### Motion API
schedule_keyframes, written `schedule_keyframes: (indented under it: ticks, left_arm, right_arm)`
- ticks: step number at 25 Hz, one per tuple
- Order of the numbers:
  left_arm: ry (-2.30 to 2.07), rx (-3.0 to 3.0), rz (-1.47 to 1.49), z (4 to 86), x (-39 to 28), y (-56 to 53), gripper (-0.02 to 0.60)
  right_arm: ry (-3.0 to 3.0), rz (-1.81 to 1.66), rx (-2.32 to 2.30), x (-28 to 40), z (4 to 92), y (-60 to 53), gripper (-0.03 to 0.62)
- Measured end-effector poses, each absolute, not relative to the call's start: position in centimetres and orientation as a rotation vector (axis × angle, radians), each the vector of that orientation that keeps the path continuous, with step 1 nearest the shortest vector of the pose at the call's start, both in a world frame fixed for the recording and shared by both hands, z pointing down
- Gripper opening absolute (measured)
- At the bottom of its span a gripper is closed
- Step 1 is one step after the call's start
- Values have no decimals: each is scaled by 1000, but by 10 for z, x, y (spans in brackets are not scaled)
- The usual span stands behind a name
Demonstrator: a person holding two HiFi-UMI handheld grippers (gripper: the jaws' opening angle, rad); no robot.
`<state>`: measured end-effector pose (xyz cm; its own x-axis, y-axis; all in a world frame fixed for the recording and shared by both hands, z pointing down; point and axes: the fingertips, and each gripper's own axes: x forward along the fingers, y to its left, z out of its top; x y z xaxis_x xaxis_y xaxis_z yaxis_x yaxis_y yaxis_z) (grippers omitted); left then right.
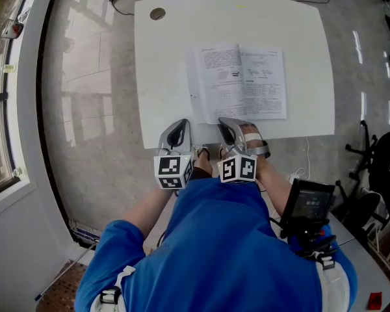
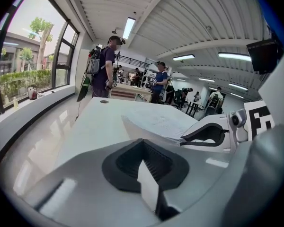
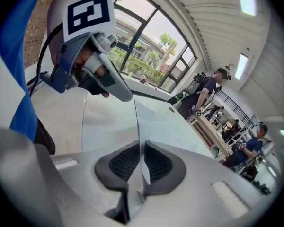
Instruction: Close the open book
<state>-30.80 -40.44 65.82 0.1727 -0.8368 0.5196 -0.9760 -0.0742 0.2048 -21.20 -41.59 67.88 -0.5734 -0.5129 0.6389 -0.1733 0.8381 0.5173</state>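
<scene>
1. Left gripper: jaws were together with nothing between them. It sat at the near edge of the table, just beside the book's near-left corner and off the paper.
2. Book: it lay open and flat mid-table, right of the left gripper and straight ahead of both. The spine ran away from the person, so the long axis was fore-aft.
3. Right gripper: jaws were narrow and clamped on a thin page at the book's near edge, close to the spine. I couldn't tell which leaf.
4. My read was that the right hand was the working one. Closing called for a sideways sweep across the spine, not a push forward.
</scene>
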Motion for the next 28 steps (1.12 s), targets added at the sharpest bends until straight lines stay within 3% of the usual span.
schedule_keyframes:
  ticks: [9, 28]
  left_arm:
    - [-1676, 2035, 386, 638, -286, -416, 6]
    - [-1545, 2249, 424, 618, -229, -452, 6]
  right_arm:
    - [-2313, -97, 631, -188, 651, -426, 26]
    - [-2334, 361, 1010, -117, 640, -453, 18]
